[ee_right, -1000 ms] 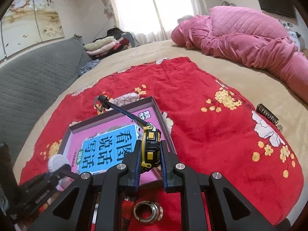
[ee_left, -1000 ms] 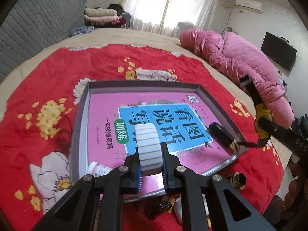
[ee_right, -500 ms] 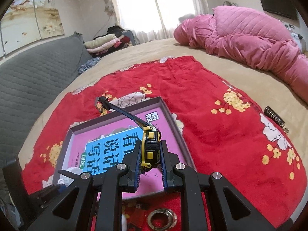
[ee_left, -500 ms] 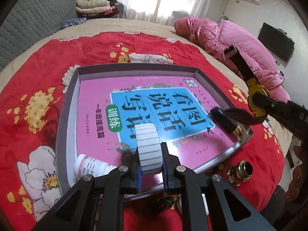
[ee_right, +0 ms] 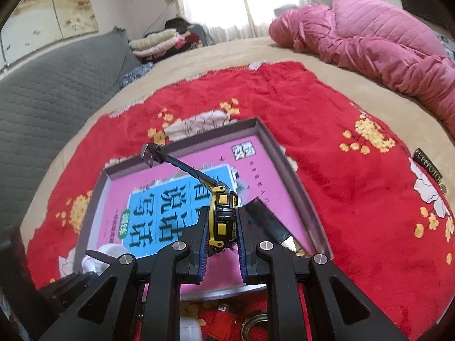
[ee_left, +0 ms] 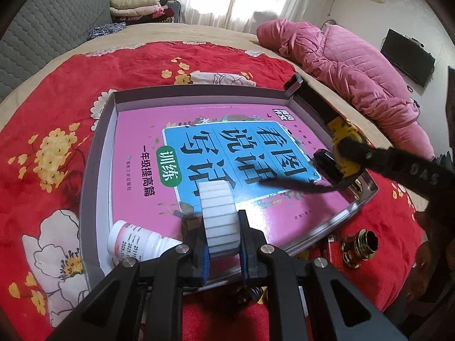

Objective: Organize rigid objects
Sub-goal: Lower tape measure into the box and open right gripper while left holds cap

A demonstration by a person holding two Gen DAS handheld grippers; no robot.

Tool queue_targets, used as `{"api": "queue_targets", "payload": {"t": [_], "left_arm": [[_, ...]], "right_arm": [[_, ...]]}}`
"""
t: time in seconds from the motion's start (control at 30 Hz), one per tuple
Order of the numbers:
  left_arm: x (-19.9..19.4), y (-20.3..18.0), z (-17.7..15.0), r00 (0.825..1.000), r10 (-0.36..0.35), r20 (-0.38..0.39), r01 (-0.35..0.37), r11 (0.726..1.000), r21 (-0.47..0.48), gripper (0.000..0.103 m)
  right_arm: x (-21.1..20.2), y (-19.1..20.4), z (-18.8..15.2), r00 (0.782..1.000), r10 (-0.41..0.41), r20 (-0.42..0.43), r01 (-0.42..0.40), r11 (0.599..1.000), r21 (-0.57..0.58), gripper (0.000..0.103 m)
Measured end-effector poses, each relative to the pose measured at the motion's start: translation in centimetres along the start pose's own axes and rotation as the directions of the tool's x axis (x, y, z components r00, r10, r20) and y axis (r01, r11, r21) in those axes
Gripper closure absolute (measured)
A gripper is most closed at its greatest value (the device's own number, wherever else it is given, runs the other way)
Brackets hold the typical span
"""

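Both tongs are clamped on objects above a shallow grey tray (ee_left: 98,153) that lies on a red flowered blanket (ee_left: 57,91); the left gripper (ee_left: 220,236) is closed on a white ribbed roll (ee_left: 217,218), held upright between its blue-padded fingers (ee_left: 203,261) over the near edge of the tray; a pink book (ee_left: 136,130) with a blue title panel fills the tray floor; at the tray's near left corner a white pill bottle (ee_left: 133,243) lies on its side, just beside the left finger; a small dark brown piece (ee_left: 189,223) sits on the book next to the roll; further right, a black rectangular object with a metal end (ee_right: 270,224) rests on the book by the tray's right wall; the right gripper (ee_right: 221,227) is closed on a yellow and black tape measure (ee_right: 223,216), whose dark strap (ee_right: 182,169) sticks out stiffly over the book and ends in a small metal clip (ee_right: 148,155); in the left wrist view that tape measure hangs over the tray's right side; outside the tray, near its right corner, a brass fitting (ee_left: 359,245) lies on the blanket, with a small red item (ee_left: 332,251) just beside it; a dark labelled bar (ee_right: 428,167) lies on the blanket well to the right; a pink quilt (ee_right: 384,48) is heaped at the far right of the bed.
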State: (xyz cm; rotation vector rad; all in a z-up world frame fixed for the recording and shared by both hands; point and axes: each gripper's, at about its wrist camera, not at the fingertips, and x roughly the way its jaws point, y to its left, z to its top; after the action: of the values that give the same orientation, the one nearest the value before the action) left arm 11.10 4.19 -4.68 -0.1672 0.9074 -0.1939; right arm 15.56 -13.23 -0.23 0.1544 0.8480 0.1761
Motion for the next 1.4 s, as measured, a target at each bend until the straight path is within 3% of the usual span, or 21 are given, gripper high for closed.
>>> {"api": "queue_targets", "payload": {"t": [0.33,0.83,1.4], "left_arm": [[-0.1,0.3,0.0,1.0,-0.004,-0.002,0.004,1.0,-0.015,0.087],[-0.2,0.6,0.0,1.0,-0.004,-0.007,0.004,1.0,-0.015,0.087],[-0.2,0.5,-0.1,1.0,0.001,-0.018,-0.001,1.0,-0.003,0.087]], "right_arm": [[2.1,-0.2,-1.7,0.996,-0.045,-0.082,0.043,0.999,-0.027,0.085],[2.6,0.8,-2.1,0.982,-0.171,-0.083,0.154,0.972,-0.178,0.085],[2.6,0.7,-1.9,0.984,-0.119,-0.132,0.098,0.983,-0.157,0.08]]}}
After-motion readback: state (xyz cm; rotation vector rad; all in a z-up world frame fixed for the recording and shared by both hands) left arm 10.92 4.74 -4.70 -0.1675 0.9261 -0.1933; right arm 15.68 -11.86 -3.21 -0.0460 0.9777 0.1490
